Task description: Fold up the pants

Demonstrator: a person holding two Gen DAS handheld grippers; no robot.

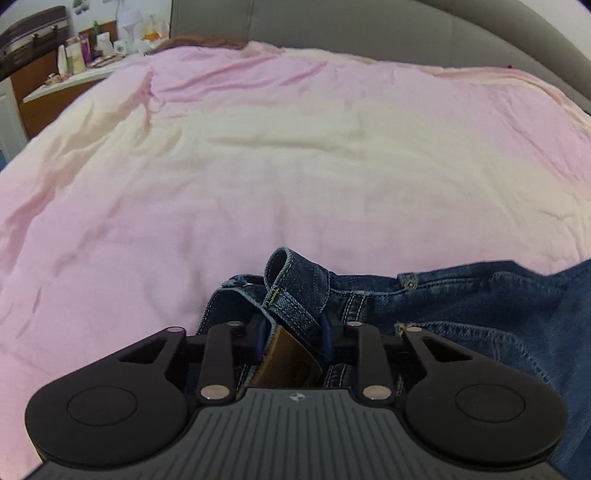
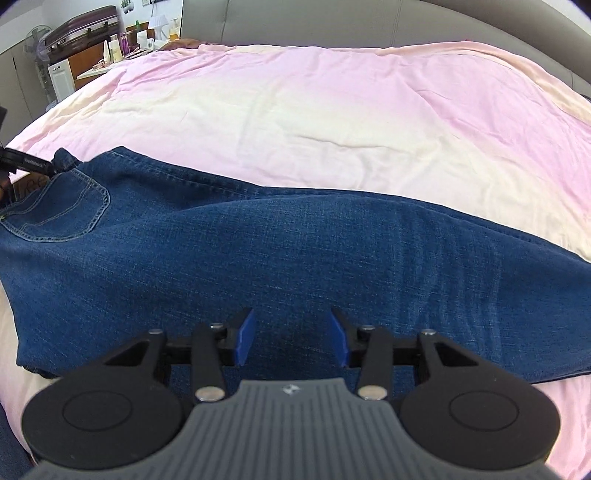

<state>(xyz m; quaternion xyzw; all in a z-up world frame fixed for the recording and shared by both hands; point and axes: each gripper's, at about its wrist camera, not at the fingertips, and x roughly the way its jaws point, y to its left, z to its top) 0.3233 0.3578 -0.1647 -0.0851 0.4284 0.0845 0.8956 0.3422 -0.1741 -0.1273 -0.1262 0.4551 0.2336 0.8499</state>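
- One pair of jeans (image 2: 295,266), blue denim, laid lengthwise across bed (image 2: 295,110) over pink-and-cream cover; back pocket (image 2: 59,210) up, at far left of right wrist view.
- Left gripper (image 1: 295,332): pinching waistband (image 1: 291,295) at belt loop, brown leather patch (image 1: 291,362) caught between the blue pads; denim bunched and lifted there.
- Right gripper (image 2: 291,339): spread, nothing between the pads; poised over mid-leg denim, contact with cloth not discernible.
- Legs seemingly stacked one on the other; hem end out of view to the right.
- Step judged in hand: securing both ends ahead of a crosswise fold, waist end already gripped.
- Next move, as judged: right gripper to close on leg fabric, catching both layers, then ends brought together evenly.
- Nightstand clutter (image 1: 77,55) and suitcase (image 2: 85,29) beyond the bed, well apart.
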